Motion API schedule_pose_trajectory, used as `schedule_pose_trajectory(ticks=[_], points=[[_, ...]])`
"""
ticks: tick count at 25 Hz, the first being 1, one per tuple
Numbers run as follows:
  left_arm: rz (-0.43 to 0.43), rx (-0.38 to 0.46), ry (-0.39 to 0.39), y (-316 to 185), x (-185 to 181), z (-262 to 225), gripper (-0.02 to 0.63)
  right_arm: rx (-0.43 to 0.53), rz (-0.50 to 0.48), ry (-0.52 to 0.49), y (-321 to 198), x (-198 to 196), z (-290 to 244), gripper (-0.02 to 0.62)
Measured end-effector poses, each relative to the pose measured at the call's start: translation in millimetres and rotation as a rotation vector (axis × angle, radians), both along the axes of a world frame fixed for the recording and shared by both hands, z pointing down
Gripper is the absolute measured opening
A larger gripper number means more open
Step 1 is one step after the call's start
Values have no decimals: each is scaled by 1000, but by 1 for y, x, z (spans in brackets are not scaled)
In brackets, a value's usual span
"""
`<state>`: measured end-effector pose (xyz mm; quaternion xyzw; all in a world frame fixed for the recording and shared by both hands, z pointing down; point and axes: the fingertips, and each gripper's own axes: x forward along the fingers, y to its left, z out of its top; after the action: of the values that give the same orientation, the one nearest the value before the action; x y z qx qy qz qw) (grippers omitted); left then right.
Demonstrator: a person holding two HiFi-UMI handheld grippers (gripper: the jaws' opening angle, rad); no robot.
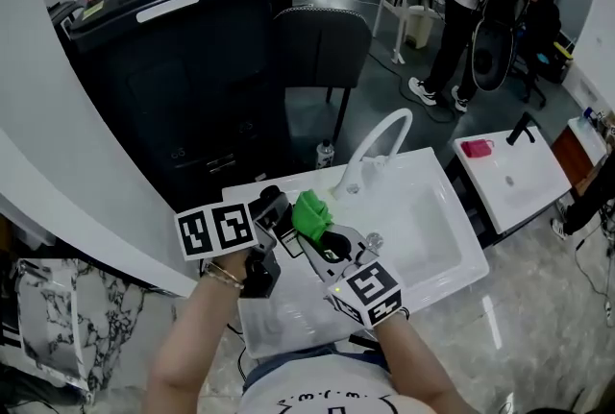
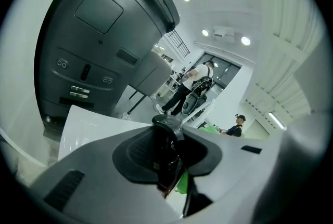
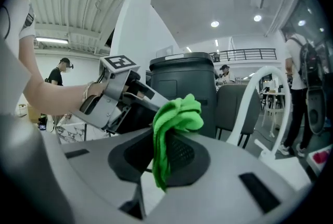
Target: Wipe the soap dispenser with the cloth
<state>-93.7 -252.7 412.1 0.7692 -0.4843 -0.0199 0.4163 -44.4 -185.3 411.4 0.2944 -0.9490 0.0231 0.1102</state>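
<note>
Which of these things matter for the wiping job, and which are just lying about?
Job: dispenser, cloth.
Lying about: sink, tap, chair, bottle, black machine.

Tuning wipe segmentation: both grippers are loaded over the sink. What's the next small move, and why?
Probably press the green cloth onto the soap dispenser and start a stroke. The right gripper jaws pinch the cloth, the left gripper jaws clamp the dark dispenser, and the two sit side by side; contact is unclear.
</note>
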Motion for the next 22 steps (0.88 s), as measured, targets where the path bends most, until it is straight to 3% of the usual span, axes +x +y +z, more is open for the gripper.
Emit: schedule_pose_trajectory(ticks=[13, 17, 22], points=[[-37, 25, 13, -1, -16, -10, 109, -112, 108, 94, -2, 40, 45, 51], [-51, 26, 26, -3, -16, -10, 109, -84, 105, 34, 2, 43, 25, 51], [-54, 28, 9, -5, -16, -12, 109, -74, 28, -71, 16, 29, -11, 51]])
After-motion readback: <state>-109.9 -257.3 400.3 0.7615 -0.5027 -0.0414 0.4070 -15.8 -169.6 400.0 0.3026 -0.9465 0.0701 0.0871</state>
